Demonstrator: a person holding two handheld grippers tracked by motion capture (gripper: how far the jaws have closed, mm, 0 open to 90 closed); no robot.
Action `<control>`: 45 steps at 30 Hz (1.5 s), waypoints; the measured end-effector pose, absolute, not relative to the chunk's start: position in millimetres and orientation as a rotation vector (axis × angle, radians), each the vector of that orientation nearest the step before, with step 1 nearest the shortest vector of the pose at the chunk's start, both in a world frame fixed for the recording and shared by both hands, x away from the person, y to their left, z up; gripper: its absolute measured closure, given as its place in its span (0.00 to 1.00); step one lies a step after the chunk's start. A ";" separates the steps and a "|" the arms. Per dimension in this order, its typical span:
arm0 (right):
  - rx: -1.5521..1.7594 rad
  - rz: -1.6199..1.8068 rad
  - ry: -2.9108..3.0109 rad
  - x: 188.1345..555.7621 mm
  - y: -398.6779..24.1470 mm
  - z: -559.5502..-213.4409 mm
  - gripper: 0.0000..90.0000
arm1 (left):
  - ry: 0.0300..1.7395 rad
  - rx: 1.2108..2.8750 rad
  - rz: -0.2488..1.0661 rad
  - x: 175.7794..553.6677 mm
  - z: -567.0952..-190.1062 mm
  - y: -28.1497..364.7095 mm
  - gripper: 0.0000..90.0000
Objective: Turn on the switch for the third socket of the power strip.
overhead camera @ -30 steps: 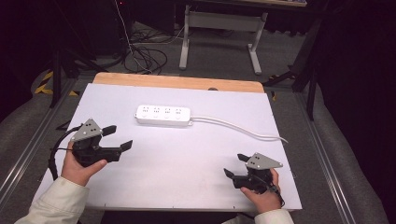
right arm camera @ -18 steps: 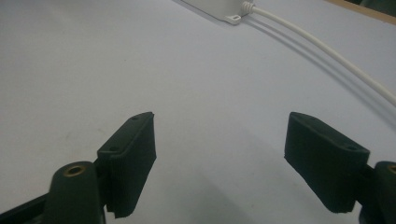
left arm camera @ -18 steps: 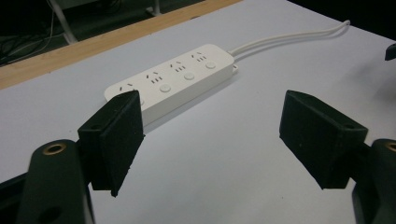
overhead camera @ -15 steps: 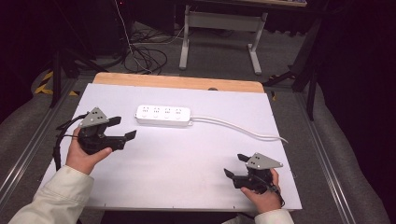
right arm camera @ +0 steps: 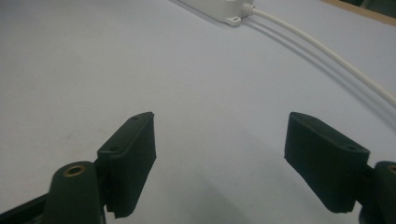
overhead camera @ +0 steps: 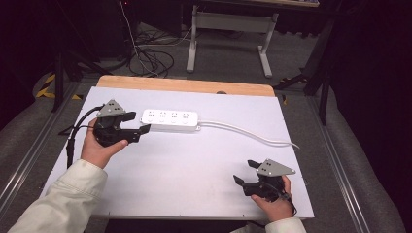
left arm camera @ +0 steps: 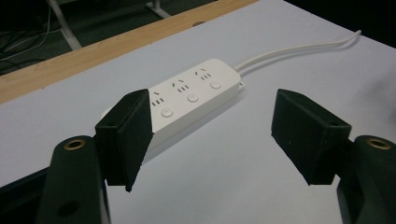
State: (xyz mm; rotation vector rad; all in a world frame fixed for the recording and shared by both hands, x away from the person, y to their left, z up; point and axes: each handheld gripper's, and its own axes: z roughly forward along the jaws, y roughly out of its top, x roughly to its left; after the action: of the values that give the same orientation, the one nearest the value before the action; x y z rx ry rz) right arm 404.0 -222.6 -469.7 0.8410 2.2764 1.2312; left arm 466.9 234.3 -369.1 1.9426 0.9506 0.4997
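A white power strip (overhead camera: 170,120) lies flat near the back middle of the white table (overhead camera: 194,165), its white cord (overhead camera: 252,133) trailing right. My left gripper (overhead camera: 138,122) is open right at the strip's left end, with nothing between its jaws. In the left gripper view the power strip (left arm camera: 187,100) sits just beyond the left gripper (left arm camera: 217,135), partly behind the left jaw. My right gripper (overhead camera: 245,172) rests open near the front right of the table. In the right gripper view the right gripper (right arm camera: 219,158) faces bare table, with the strip's end (right arm camera: 219,9) and cord (right arm camera: 327,56) far ahead.
A wooden strip (overhead camera: 184,85) runs along the table's back edge. Beyond it stand a metal stand (overhead camera: 228,34) and loose cables (overhead camera: 145,53) on the floor. Metal rails (overhead camera: 29,150) flank the table's sides.
My left gripper has moved forward and to the right, up to the power strip's left end. The right gripper has stayed in place.
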 end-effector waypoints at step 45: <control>0.828 1.267 2.276 402.6 -226.2 -468.8 0.28 | 1.145 1.948 0.455 555.9 -422.0 195.1 1.00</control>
State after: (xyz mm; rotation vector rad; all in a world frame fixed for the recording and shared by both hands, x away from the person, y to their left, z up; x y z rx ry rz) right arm 402.6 -226.2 -468.8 0.8279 2.2763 1.2669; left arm 555.9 195.1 -422.0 1.9477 1.1447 0.4547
